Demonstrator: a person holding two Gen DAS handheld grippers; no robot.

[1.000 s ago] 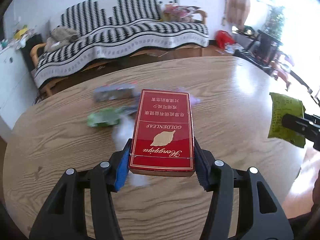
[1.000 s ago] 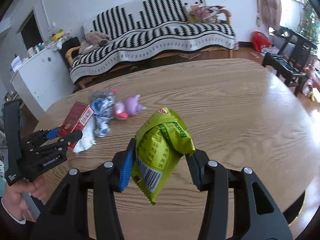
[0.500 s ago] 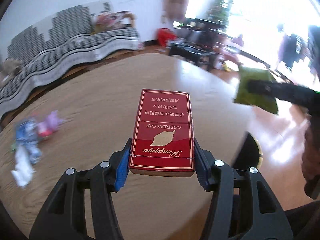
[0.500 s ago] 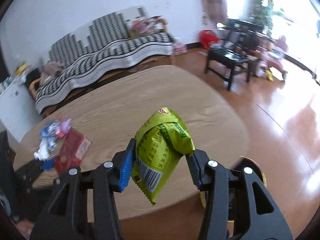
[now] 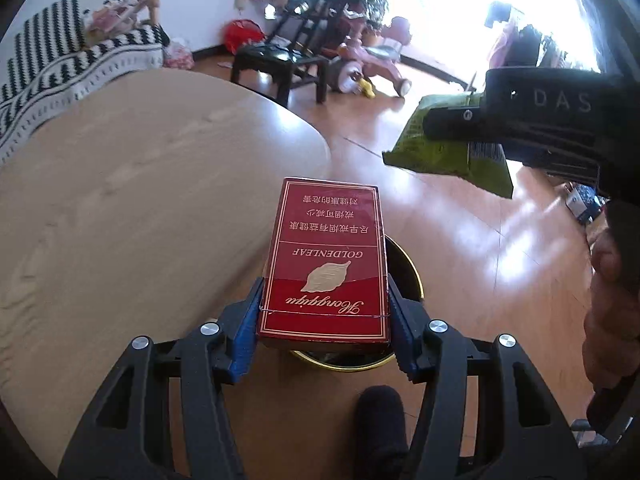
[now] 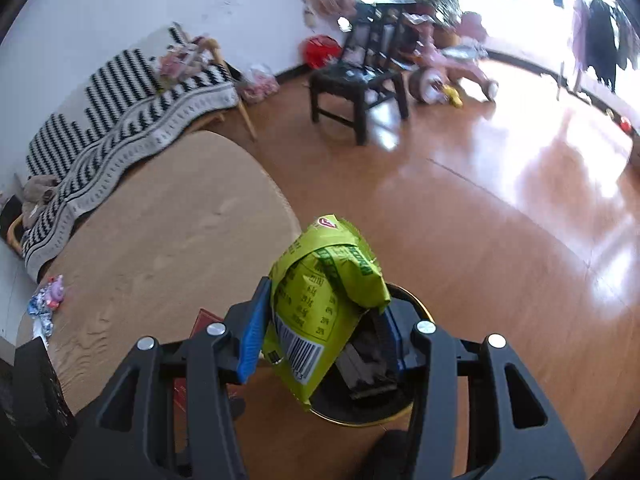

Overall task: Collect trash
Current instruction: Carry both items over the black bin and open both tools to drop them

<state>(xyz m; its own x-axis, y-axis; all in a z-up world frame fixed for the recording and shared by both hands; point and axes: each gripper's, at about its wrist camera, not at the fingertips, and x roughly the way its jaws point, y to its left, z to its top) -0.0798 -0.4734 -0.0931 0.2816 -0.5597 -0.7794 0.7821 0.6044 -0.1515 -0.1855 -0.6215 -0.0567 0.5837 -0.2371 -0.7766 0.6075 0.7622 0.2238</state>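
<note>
- The red pack (image 5: 326, 264) sits clamped flat between the blue pads of the left gripper (image 5: 324, 316), printed face up, held in the air past the desk (image 5: 132, 200) edge and over the bin (image 5: 412, 276).
- The green wrapper (image 6: 324, 296) is pinched upright in the right gripper (image 6: 320, 332), jaws closed on its crumpled middle, its lower corner hanging over the bin (image 6: 416, 304) mouth; from the left wrist it shows at 2 o'clock, higher than the pack.
- The step in hand looks like the drop-off: both pieces are carried to the bin and neither is let go yet.
- Next, each gripper should be centred above the bin mouth and then opened; the stiff pack should fall straight, while the light wrapper may cling to a pad or drift to the rim.
- More scraps (image 6: 46, 304) lie at 9 o'clock on the desk's far end in the right view, so the task seems only partly done.
- Most of the bin is hidden behind the pack and wrapper; only arcs of its gold rim and a dark inside show, and what already lies in it is hard to make out.
- The scraps are too small to name.
- A dark rounded shape at 6 o'clock in the left view is cut off and unclear.
</note>
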